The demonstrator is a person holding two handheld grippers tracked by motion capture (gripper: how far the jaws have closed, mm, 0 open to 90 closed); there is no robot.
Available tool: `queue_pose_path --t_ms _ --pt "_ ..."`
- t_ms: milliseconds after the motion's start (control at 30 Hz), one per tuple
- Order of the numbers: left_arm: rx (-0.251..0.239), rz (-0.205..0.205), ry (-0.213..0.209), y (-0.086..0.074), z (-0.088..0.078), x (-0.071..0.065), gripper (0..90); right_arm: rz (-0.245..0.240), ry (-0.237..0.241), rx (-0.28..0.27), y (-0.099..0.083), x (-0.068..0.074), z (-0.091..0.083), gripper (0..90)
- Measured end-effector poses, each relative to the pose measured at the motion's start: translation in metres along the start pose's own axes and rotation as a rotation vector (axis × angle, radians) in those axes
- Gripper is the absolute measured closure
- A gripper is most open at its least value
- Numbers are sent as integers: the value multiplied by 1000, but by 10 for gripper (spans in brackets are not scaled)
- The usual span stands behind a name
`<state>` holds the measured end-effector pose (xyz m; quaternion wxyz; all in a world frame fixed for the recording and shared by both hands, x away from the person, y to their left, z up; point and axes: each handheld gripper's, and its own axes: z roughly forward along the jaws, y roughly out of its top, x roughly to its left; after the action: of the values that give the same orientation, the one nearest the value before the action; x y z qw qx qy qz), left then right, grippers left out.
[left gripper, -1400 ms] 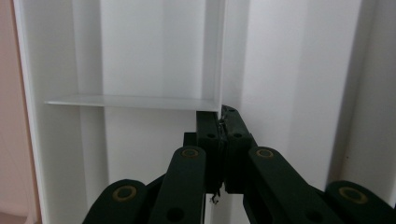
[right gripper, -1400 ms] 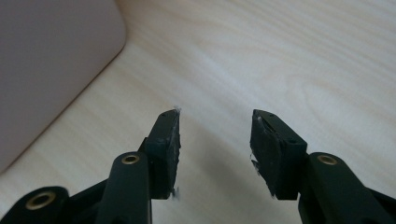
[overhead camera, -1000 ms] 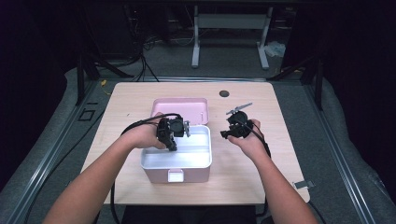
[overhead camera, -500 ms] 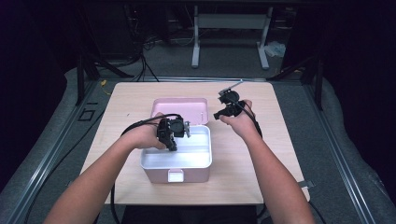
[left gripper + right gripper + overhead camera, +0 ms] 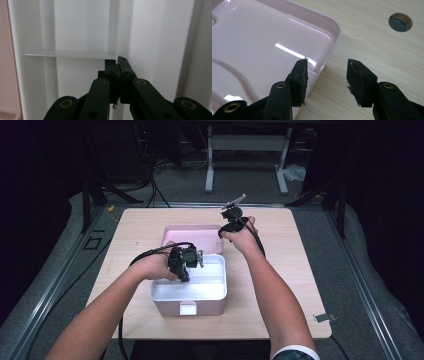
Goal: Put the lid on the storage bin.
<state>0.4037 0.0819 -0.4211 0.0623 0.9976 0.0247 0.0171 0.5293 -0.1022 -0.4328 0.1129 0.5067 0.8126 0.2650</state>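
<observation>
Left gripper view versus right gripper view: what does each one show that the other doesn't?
Left gripper view: the left gripper shut on the thin edge of a white divider inside the box. Right gripper view: the right gripper open, one finger over the pink lid, the other over the wooden table with a round hole. Shared: a pair of black fingers rising from the bottom, and some pink plastic.
</observation>
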Motion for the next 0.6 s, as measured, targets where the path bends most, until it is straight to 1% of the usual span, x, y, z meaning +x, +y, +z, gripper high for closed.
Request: queue_pose_path --t_ms 133,200,267,300,333,400,500,600 --pt "-2 -2 -2 0 0 0 881 63 -2 25 5 -4 14 512" --pt "-4 0 -2 -1 0 0 881 89 5 32 6 -6 18 533" --pt "-5 3 -3 -1 -1 1 881 103 -6 35 8 -6 22 564" --pt "-7 4 -3 -2 -1 1 881 102 0 39 8 -6 24 576" --pt "-13 2 -1 -2 0 0 881 111 11 48 9 -6 25 588" --pt "-2 6 -1 -1 -1 0 881 118 6 45 10 -5 29 614" --pt "-5 1 -2 -1 0 0 881 154 19 60 11 -5 32 657" --pt "0 6 0 -1 -1 0 881 166 16 62 11 -4 36 704"
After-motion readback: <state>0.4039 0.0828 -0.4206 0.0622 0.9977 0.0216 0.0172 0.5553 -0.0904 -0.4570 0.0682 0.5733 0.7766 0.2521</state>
